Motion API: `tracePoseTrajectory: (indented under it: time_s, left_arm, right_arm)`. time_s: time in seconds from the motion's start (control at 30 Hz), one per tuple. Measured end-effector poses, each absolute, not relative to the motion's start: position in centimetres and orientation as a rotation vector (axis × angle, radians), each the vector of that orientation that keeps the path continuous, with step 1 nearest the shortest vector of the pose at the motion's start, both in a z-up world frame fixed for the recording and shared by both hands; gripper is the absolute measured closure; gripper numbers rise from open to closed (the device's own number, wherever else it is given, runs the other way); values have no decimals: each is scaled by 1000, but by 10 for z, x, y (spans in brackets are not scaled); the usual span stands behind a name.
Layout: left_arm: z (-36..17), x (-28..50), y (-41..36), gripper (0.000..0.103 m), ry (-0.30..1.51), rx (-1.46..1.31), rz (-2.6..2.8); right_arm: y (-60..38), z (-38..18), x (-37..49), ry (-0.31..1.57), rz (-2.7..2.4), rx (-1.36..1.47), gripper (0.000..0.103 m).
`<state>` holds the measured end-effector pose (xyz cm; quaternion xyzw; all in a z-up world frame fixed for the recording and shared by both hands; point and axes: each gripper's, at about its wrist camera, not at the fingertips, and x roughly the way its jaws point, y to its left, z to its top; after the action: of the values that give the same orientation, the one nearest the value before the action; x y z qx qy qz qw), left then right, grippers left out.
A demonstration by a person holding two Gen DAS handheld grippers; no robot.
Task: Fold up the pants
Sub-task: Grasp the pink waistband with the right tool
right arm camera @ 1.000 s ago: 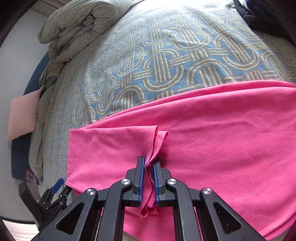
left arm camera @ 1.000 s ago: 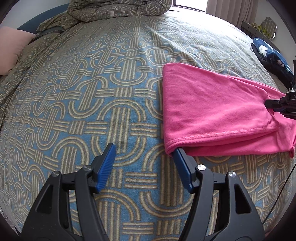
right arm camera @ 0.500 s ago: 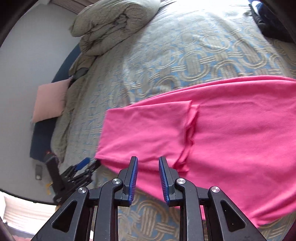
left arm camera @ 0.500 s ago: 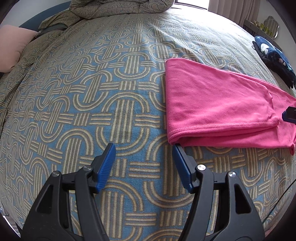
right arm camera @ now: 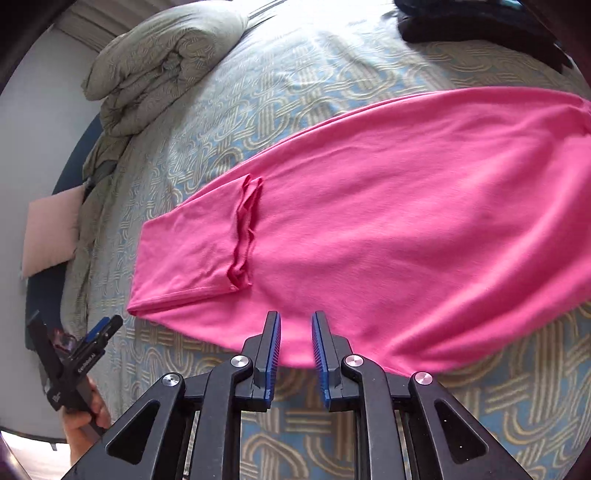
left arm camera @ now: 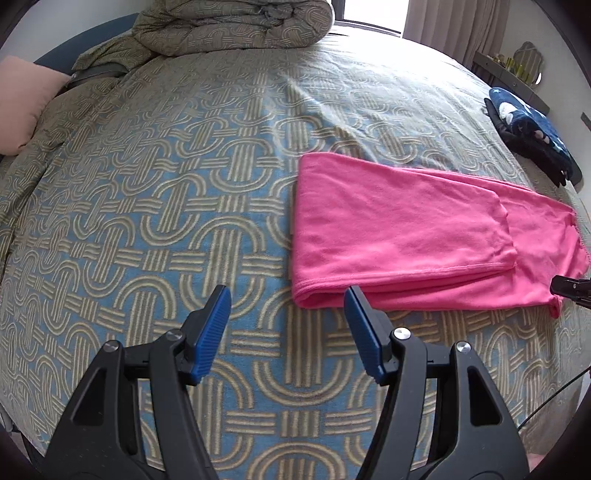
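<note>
A: Pants [left arm camera: 424, 236], bright pink soft knit, count one; they are lying flat on the bed cover [left arm camera: 184, 206], a blue spread patterned with beige interlocking loops, with the leg ends folded back over the upper part. In the right wrist view the same pants [right arm camera: 388, 221] are filling the middle of the frame, the hem of the folded layer showing as a wrinkled ridge.

B: Grippers, count two. The left gripper [left arm camera: 288, 325] is standing wide, blue pads spread apart, nothing between them; it is hovering above the cover just short of the folded edge. It is also showing in the right wrist view [right arm camera: 99, 332], held by a hand [right arm camera: 83, 417] at the lower left.

A: The right gripper [right arm camera: 295, 343] is showing a narrow gap and its jaws are closing, with no cloth between the pads; the tips are sitting over the near edge of the pants.

B: Other items: one rolled grey-beige patterned duvet [left arm camera: 229, 26] at the head of the bed, one pale pink pillow [left arm camera: 18, 103], one dark navy garment with white stars [left arm camera: 528, 125] at the far right edge. No containers are showing.
</note>
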<state>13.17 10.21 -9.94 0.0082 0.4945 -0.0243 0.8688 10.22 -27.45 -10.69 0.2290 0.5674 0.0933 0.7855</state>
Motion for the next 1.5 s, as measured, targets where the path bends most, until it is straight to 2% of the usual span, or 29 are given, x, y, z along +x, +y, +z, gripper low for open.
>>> tracePoseTrajectory:
  time_s: [0.13, 0.2, 0.3, 0.33, 0.37, 0.5, 0.73, 1.23, 1.37, 1.5]
  left_arm:
    - [-93, 141, 67, 38, 1031, 52, -134]
    - [-90, 143, 46, 38, 1033, 73, -175]
    - [-88, 147, 16, 38, 1039, 118, -227]
    - [-87, 147, 6, 38, 1042, 135, -240]
    - [-86, 148, -2, 38, 1044, 150, -253]
    - [-78, 149, -30, 38, 1041, 180, -305]
    - [-74, 143, -58, 38, 1046, 233, -331]
    - [-80, 136, -66, 38, 1080, 264, -316]
    - [-82, 138, -60, 38, 1088, 254, -307]
    - [-85, 140, -55, 38, 1093, 236, -302]
  right_arm:
    - [-317, -102, 77, 1172, 94, 551, 84]
    - [-341, -102, 63, 1140, 39, 583, 80]
    - [-381, -106, 41, 1092, -71, 660, 61]
    - [-393, -108, 35, 1070, -108, 699, 51]
    - [-407, -110, 28, 1041, -140, 748, 47]
    - [-444, -118, 13, 947, -183, 896, 44]
    - [-481, -114, 20, 813, -231, 909, 30]
    - [-527, -129, 73, 652, -264, 1075, 29]
    - [-525, -130, 73, 632, -250, 1060, 42]
    - [-522, -129, 69, 643, -263, 1018, 48]
